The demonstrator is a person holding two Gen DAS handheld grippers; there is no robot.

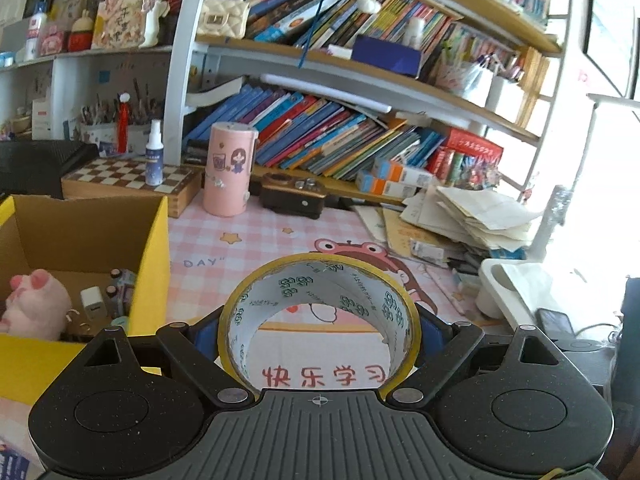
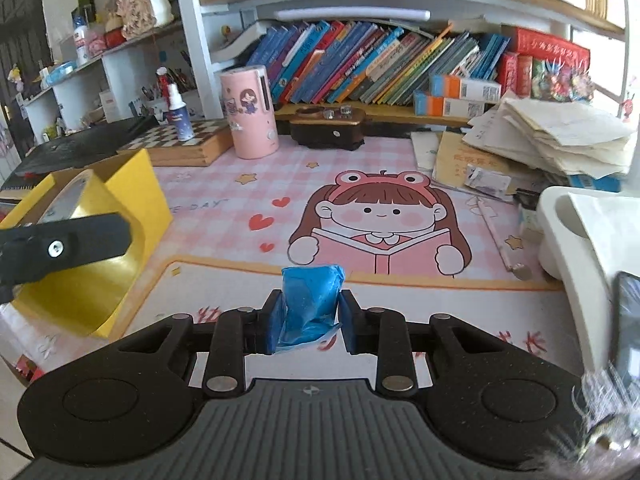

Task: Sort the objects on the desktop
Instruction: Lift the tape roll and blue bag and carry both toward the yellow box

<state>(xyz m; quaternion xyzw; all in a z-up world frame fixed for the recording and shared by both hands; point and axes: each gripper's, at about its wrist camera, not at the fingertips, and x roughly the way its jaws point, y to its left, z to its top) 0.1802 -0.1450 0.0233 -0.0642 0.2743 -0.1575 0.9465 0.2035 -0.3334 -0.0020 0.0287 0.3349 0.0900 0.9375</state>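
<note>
Tape roll (image 1: 318,312) pinched across its width in left gripper (image 1: 319,330), jaws spread wide around it, hole facing forward, clear above worktop (image 1: 256,240). Blue wrapped packet (image 2: 310,304) pinched upright in right gripper (image 2: 308,326), jaws nearly together. Yellow box (image 1: 154,264) lies left of both — left gripper nearer, beside its wall. Box open-topped, pink plush toy (image 1: 36,304) inside; room beside toy. Worktop centre bare — paper stack (image 2: 560,136) crowds right edge.

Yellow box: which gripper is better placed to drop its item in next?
Left, probably. The left gripper holds the tape roll right beside the yellow box. The right gripper, clamping the blue packet, sits farther off over the mat.
</note>
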